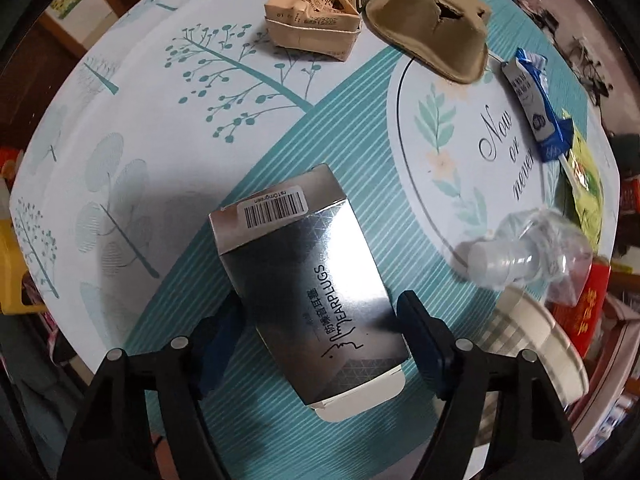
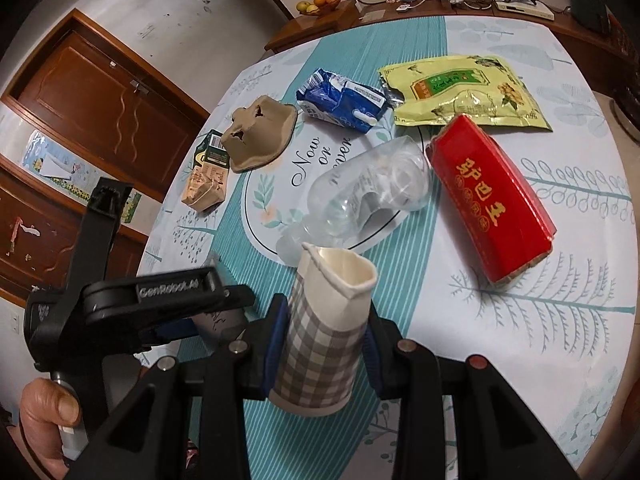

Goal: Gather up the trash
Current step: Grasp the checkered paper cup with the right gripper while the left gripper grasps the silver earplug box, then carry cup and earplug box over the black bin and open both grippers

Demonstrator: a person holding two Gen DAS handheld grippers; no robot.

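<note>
The silver earplug box (image 1: 308, 304) lies flat on the desk (image 1: 168, 128) directly beneath the left tool (image 1: 320, 332), between its jaws; they are apart, with a gap visible on the right side and the left pad's contact unclear. The box's long axis runs away from the tool, so closing would likely meet its narrow width. The right tool (image 2: 326, 340) is clamped on a checked paper cup (image 2: 324, 328). Only the right wrist view shows a red carton (image 2: 492, 204) in full, and the person's hand (image 2: 44, 412).
</note>
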